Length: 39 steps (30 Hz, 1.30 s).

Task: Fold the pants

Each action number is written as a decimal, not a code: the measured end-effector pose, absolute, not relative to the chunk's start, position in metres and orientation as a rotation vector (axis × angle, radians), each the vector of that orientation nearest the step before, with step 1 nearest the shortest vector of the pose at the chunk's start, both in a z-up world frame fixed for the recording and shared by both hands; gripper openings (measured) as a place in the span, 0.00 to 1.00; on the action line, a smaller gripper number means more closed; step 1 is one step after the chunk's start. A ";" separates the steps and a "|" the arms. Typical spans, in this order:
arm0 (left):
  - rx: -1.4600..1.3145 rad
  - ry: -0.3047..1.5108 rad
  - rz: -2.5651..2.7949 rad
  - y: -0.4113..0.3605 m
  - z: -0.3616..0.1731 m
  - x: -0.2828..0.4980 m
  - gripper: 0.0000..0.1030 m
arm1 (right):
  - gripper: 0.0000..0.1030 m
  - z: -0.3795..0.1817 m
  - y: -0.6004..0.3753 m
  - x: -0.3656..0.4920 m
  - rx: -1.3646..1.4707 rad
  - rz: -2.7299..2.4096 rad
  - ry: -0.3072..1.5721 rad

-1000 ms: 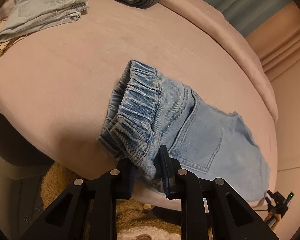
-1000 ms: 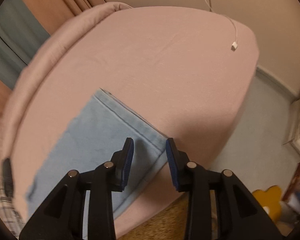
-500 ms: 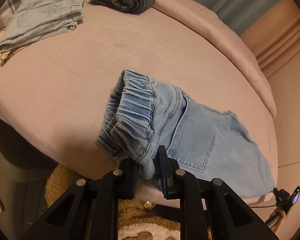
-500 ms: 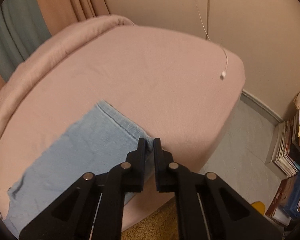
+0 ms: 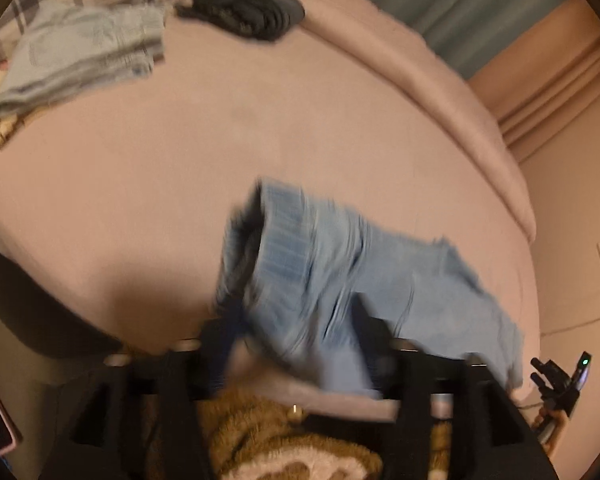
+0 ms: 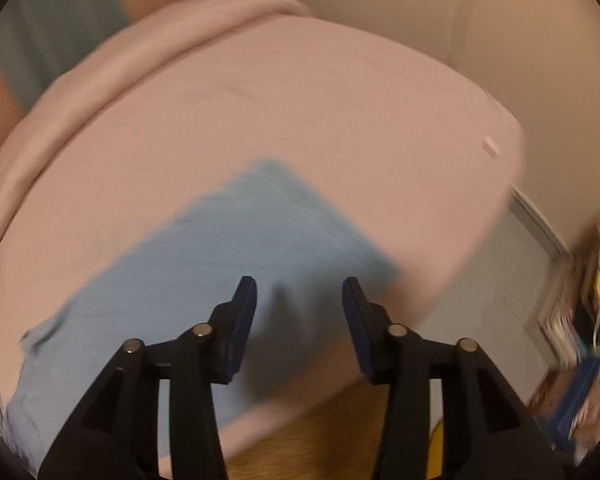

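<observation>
Dim, warm, pinkish indoor light in both views. Strong motion blur throughout, heaviest on the pants and the left gripper; sharper on the right gripper. Soft shadow on the bed beneath the jaws. Fisheye bending and black vignette toward 12, 3 and 9 o'clock edges.

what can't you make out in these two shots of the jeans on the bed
- Left wrist view: the light blue jeans are motion-blurred, so seams and pocket are unreadable; the left hand-held gripper, jaws just opened, hides their near edge.
- Right wrist view: the right hand-held gripper, jaws just opened, covers the jeans' near hem; the picture's edge cuts off their left end.
- Same view: the stacked items at right are blurred.
</observation>
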<state>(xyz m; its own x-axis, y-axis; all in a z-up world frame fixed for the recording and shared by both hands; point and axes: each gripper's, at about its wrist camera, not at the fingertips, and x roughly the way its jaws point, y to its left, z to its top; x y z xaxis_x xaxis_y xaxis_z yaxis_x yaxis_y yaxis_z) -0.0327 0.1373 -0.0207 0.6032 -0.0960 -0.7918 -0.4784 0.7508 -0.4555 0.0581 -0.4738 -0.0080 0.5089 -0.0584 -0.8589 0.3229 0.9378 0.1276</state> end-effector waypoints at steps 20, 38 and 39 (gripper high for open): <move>-0.632 0.908 0.200 0.146 -0.064 0.011 0.56 | 0.56 -0.068 -0.082 0.137 -0.261 0.600 1.194; -0.627 0.895 0.255 0.152 -0.035 0.002 0.27 | 0.05 -0.006 -0.106 0.127 -0.168 0.575 1.000; -0.653 0.883 0.250 0.152 -0.029 -0.001 0.27 | 0.05 -0.005 -0.104 0.125 -0.174 0.578 0.999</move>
